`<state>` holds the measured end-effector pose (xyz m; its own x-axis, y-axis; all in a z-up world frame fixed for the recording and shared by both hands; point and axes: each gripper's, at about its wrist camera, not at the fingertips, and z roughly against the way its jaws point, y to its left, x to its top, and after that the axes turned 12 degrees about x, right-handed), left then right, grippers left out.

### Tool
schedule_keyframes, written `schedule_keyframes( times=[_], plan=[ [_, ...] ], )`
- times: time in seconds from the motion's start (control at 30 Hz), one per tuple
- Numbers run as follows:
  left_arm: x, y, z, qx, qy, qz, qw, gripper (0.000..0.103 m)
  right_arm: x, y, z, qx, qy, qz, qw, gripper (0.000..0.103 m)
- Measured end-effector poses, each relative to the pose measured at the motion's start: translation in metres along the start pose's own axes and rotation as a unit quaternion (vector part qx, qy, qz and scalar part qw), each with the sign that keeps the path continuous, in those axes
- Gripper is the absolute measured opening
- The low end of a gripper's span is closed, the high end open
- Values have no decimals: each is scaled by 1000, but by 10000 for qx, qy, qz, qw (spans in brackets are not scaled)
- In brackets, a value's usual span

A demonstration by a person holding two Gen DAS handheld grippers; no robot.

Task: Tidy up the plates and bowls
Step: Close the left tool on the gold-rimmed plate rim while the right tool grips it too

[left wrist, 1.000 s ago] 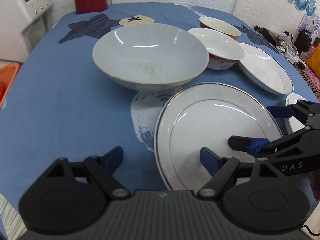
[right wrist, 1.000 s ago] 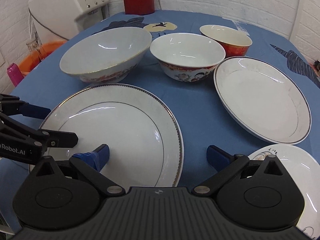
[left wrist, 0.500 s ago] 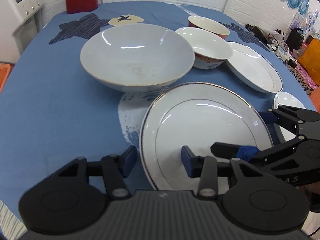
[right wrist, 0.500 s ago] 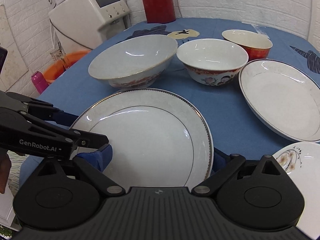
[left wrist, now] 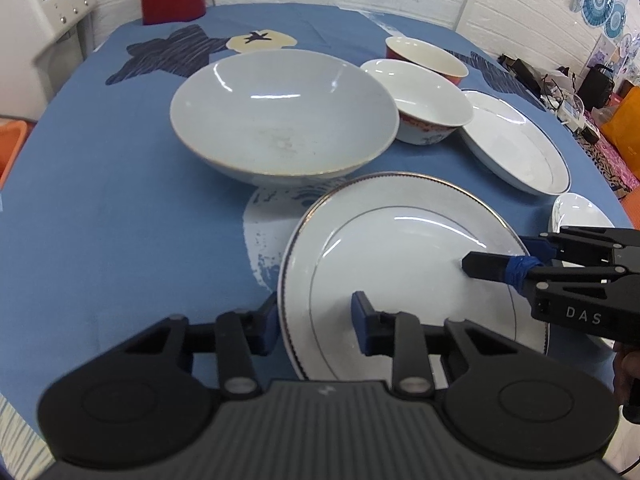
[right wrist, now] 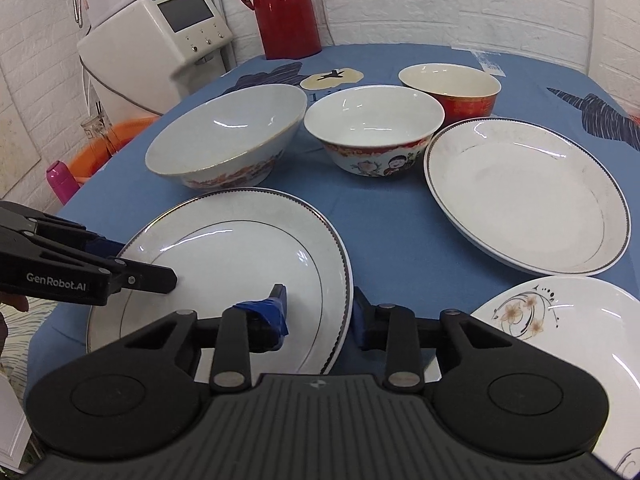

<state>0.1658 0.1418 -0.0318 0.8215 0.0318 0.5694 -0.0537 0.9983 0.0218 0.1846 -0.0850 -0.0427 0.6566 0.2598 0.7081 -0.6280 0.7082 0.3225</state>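
Both grippers' jaws have just been closing across opposite edges of the large plate, which is sitting just in front of the big bowl. Left gripper and right gripper are each pinching its rim.

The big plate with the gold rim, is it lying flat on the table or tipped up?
Tipped up: the big plate shows its near rim raised off the blue tablecloth, gripped by the left claw and right claw.

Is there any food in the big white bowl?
No, the big white bowl is bare inside, showing only shiny light reflections.
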Motion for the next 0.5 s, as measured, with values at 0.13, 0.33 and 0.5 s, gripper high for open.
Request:
schedule_keyframes(
  times=[0.13,0.33,0.5],
  plan=[
    [0,3,0,-13,0,39,10000,24,-1,1,0,-11,-36,-28,10000,15],
    [-1,1,2,42,-51,-44,10000,24,-2,1,-1,11,-28,52,10000,17],
    [3,-2,3,110,107,-208,9997,24,10,10,-7,-158,375,122,9991,26]
  ],
)
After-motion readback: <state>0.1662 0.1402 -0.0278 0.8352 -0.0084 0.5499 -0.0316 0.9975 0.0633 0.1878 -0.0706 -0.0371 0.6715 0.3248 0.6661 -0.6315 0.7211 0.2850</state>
